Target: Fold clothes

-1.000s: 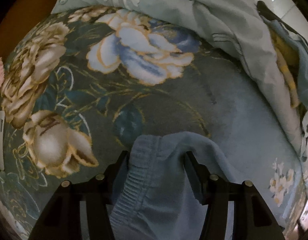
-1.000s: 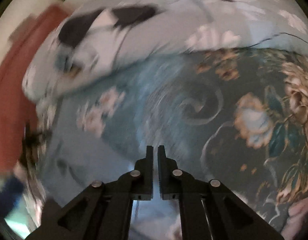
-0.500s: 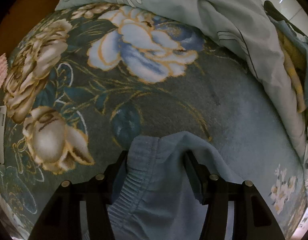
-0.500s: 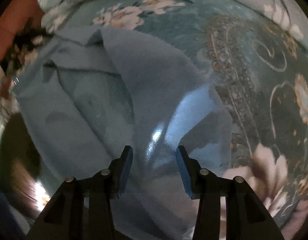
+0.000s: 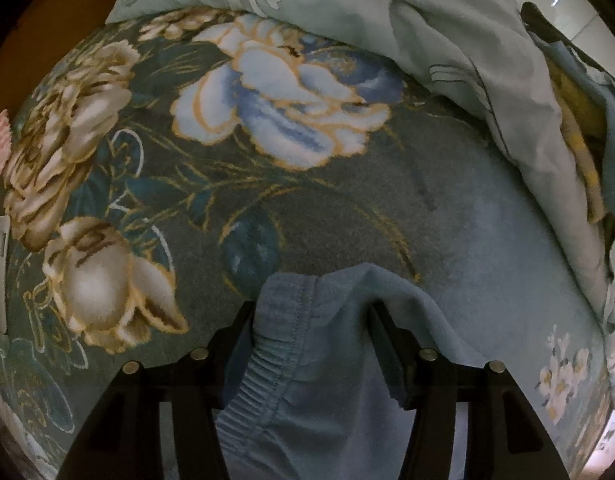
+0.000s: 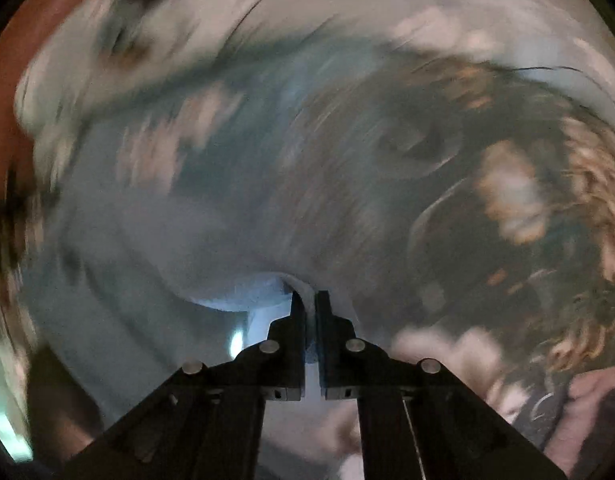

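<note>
Pinching blue garment (image 5: pixel 307 360) in both grippers

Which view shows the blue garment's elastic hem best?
Left wrist: the hem is sharp, bunched between the left gripper. The right wrist view is blurred; only a pale fold pinched in the right gripper shows.

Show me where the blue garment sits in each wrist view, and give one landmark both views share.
Left wrist: the blue garment fills the bottom centre, its elastic hem between the left gripper fingers.
Right wrist: blurred; a pale fold of it sits low centre, pinched by the right gripper.
Shared landmark: the floral blanket beneath.
</note>
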{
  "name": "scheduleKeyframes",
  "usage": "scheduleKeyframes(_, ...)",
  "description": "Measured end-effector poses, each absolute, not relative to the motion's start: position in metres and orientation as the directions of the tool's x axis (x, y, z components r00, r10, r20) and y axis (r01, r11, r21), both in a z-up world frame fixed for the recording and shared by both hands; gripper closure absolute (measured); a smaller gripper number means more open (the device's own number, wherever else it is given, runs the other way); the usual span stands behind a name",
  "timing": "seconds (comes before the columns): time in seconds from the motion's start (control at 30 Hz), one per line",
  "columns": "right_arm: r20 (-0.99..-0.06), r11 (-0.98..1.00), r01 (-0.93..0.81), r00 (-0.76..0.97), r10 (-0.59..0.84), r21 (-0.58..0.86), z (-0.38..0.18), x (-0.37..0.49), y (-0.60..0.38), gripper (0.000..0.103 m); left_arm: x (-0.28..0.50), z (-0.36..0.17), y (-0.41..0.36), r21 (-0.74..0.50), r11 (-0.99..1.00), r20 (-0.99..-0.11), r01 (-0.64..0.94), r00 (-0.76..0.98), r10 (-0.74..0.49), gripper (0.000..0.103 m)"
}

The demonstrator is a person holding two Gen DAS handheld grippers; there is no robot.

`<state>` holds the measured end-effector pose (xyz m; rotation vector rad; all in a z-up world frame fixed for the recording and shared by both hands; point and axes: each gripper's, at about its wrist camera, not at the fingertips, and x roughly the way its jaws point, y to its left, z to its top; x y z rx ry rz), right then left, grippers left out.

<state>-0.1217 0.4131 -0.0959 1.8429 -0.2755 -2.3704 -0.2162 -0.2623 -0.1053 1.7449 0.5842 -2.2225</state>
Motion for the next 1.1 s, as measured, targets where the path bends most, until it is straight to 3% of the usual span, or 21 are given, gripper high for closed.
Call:
scheduleKeyframes(0.17,-0.915,-0.969,-0.087,-0.357,-0.186,0.231,-0.067,-0.163,0.440,0.099,-0.214,-0.097,-0.256,-0.165,-0.901,-0.960,0.401,-0.276,0.053,0.072)
scheduleKeyframes(0.37,-0.916,-0.969,-0.112,-0.365,-0.165,0.219,-0.078,-0.207,0.434,0.099,-0.222,-0.069,-0.241,-0.149,-0.926,-0.939,0.347,-0.343,0.023,0.079)
scheduleKeyframes(0.6,-0.942,-0.940,-0.226,-0.274,-0.191,0.257,-0.115,-0.250,0.457,0.099,-0.249,-0.084,-0.217,-0.141,-0.916,-0.946,0.377,-0.324,0.013,0.079)
scheduleKeyframes(0.73,-0.939,-0.879,-0.355,-0.246,-0.241,0.318,-0.137,-0.255,0.478,0.098,-0.265,-0.122,-0.247,-0.207,-0.850,-0.957,0.484,-0.281,0.073,0.079)
scheduleKeyframes(0.87,-0.933,-0.838,-0.423,-0.248,-0.259,0.345,-0.146,-0.252,0.489,0.098,-0.266,-0.126,-0.249,-0.214,-0.835,-0.960,0.507,-0.267,0.084,0.079)
scheduleKeyframes(1.0,-0.930,-0.828,-0.444,-0.285,-0.232,0.343,-0.134,-0.247,0.496,0.086,-0.265,-0.118,-0.249,-0.245,-0.834,-0.959,0.494,-0.249,0.134,0.071)
scheduleKeyframes(1.07,-0.926,-0.824,-0.452,-0.311,-0.213,0.341,-0.123,-0.241,0.500,0.080,-0.257,-0.109,-0.253,-0.260,-0.831,-0.959,0.492,-0.235,0.160,0.053)
scheduleKeyframes(1.1,-0.922,-0.822,-0.454,-0.326,-0.207,0.345,-0.117,-0.237,0.503,0.075,-0.251,-0.103,-0.255,-0.264,-0.831,-0.958,0.489,-0.233,0.167,0.052)
